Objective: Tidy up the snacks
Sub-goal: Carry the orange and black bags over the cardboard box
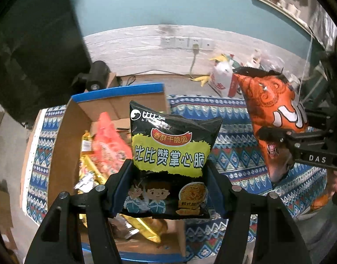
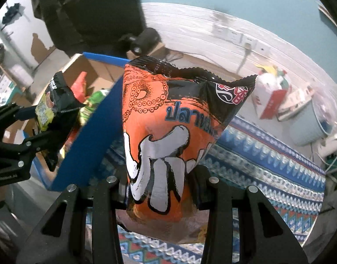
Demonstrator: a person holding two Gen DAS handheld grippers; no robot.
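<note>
The left gripper (image 1: 168, 189) clamps the noodle pack (image 1: 170, 151) above the box (image 1: 58, 145), seemingly ready to drop, while the right gripper (image 2: 162, 195) grips the orange bag (image 2: 168, 136) just beside it.

A room with a blue wall
Ahead of the jaws, a blue wall (image 1: 146, 2) tops white boards (image 1: 133, 50) with plug sockets (image 1: 186, 42); grey floor (image 1: 168, 80) below
</note>
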